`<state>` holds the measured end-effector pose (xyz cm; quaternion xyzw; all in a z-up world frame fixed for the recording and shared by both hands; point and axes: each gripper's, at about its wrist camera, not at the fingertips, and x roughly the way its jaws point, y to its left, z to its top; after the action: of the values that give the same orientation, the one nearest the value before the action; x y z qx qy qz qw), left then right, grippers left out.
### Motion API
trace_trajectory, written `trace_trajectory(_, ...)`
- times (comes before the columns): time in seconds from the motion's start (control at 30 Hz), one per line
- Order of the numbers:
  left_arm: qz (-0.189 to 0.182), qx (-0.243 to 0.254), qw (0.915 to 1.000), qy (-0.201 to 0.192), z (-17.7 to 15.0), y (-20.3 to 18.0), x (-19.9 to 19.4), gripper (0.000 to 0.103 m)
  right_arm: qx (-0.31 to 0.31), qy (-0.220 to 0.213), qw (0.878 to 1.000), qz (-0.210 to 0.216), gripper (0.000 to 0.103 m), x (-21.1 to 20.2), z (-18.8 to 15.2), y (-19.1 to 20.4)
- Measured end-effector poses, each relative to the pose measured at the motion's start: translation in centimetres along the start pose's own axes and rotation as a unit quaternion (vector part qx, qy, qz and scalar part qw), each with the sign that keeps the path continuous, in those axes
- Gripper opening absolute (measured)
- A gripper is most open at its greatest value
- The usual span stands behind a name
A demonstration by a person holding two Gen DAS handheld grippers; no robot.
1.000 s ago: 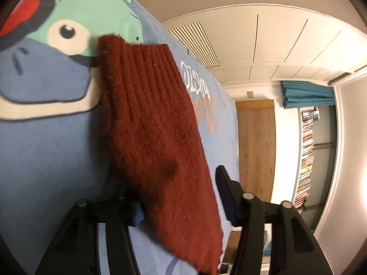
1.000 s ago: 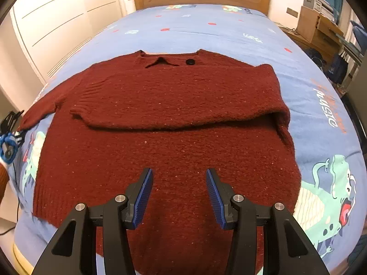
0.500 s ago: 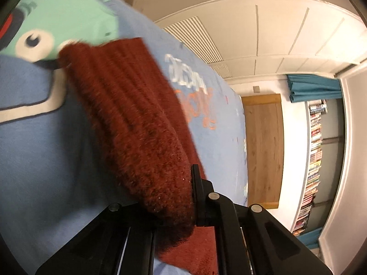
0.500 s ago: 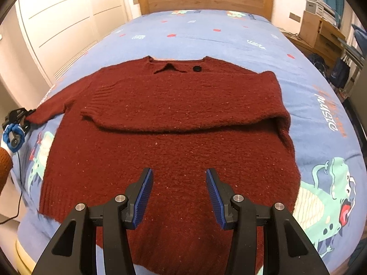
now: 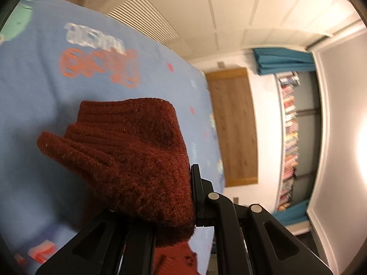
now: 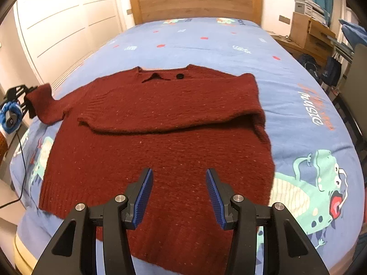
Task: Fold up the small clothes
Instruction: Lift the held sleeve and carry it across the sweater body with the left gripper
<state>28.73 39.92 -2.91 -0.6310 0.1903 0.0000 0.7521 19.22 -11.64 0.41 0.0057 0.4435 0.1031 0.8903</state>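
Observation:
A dark red knit sweater (image 6: 165, 137) lies flat on the blue bed, neck toward the headboard. Its right sleeve is folded across the chest. My left gripper (image 5: 165, 206) is shut on the cuff of the left sleeve (image 5: 128, 151) and holds it lifted off the bed; it also shows at the far left of the right wrist view (image 6: 25, 98), with the sleeve (image 6: 45, 105) raised. My right gripper (image 6: 177, 194) is open and empty, hovering above the sweater's lower body.
The blue bedspread (image 6: 298, 105) has monster prints and lettering. A wooden headboard (image 6: 195, 2) is at the far end. White wardrobe doors (image 6: 57, 27) stand left of the bed, a wooden desk (image 6: 309, 32) right. A black cable (image 6: 20, 160) hangs at the bed's left edge.
My left gripper closed on the sleeve cuff and lifted it off the bed, bunching it. The right gripper rose and drew back a little, staying open.

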Motion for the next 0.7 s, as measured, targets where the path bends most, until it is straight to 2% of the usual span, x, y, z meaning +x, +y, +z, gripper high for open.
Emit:
trace_trajectory(0.17, -0.034, 0.026, 0.9982, 0.041, -3.7, -4.8, 3.0, 0.006, 0.008, -0.012, 1.000, -0.004, 0.049, -1.1, -0.6, -1.2)
trace_trajectory(0.33, -0.061, 0.052, 0.9923, 0.094, -8.2, -9.4, 7.2, 0.006, 0.020, -0.020, 1.000, -0.006, 0.049, -2.2, -1.4, -2.5)
trace_trajectory(0.57, -0.081, 0.083, 0.9783, 0.172, -15.7, -14.0, 11.8, 0.006, 0.044, -0.026, 0.999, -0.013, 0.049, -3.2, -2.6, -4.8)
trace_trajectory(0.7, -0.077, 0.091, 0.9686, 0.218, -20.5, -14.8, 14.3, 0.006, 0.057, -0.024, 0.998, -0.017, 0.049, -3.6, -3.5, -6.0)
